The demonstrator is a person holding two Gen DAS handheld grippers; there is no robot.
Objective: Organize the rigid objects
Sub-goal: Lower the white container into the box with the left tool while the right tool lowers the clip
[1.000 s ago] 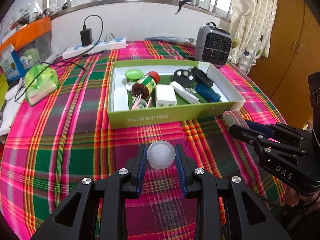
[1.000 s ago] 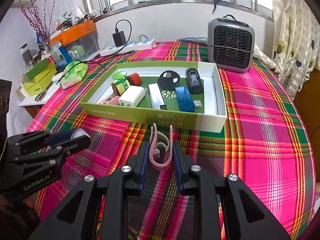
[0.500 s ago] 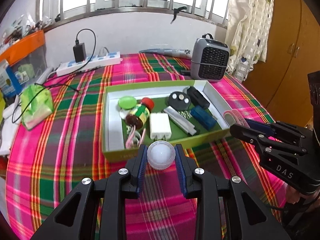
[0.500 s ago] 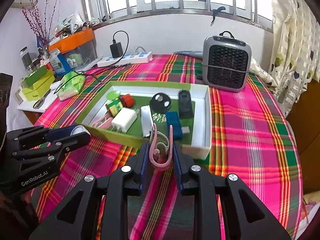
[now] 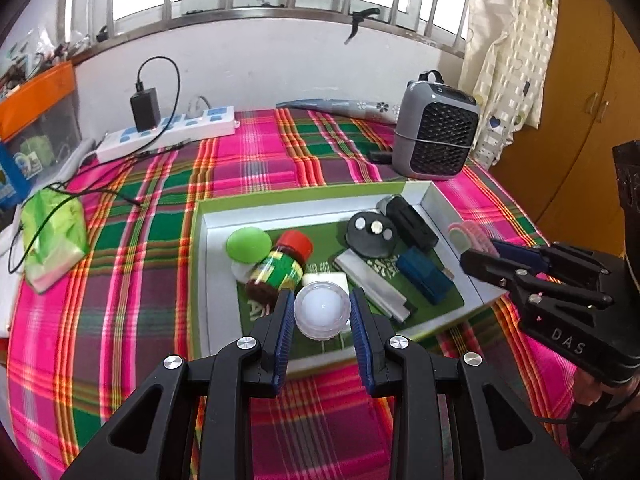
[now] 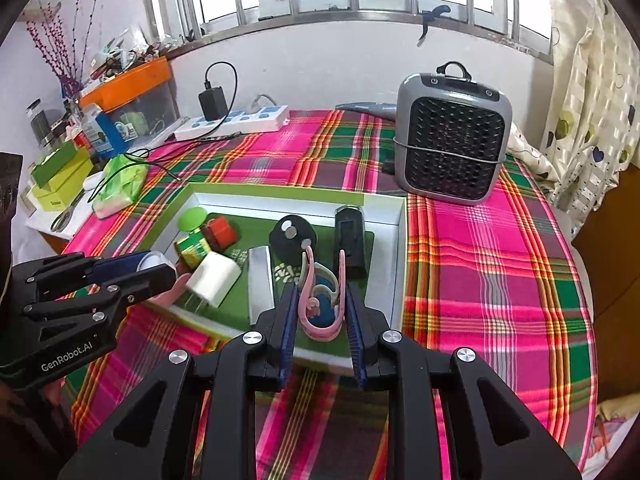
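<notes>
Plaid pink-and-green cloth covers the desk. Left claw [image 5: 322, 316] grips a white translucent round cap [image 5: 322, 311]; right claw [image 6: 322, 312] pinches a pink plastic clip [image 6: 323, 304]. Just beyond, the crowded green-rimmed cardboard tray [image 5: 196, 264]: either piece released here could bounce off packed items.

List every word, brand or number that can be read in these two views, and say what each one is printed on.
"DAS": on the right gripper, seen from the left wrist view.
"GenRobot.AI": on the left gripper, seen from the right wrist view.
White characters on the green box floor: too small to read.
Label on the red-capped bottle: blurred.
Print on the yellow-green boxes at far left: too small to read.
</notes>
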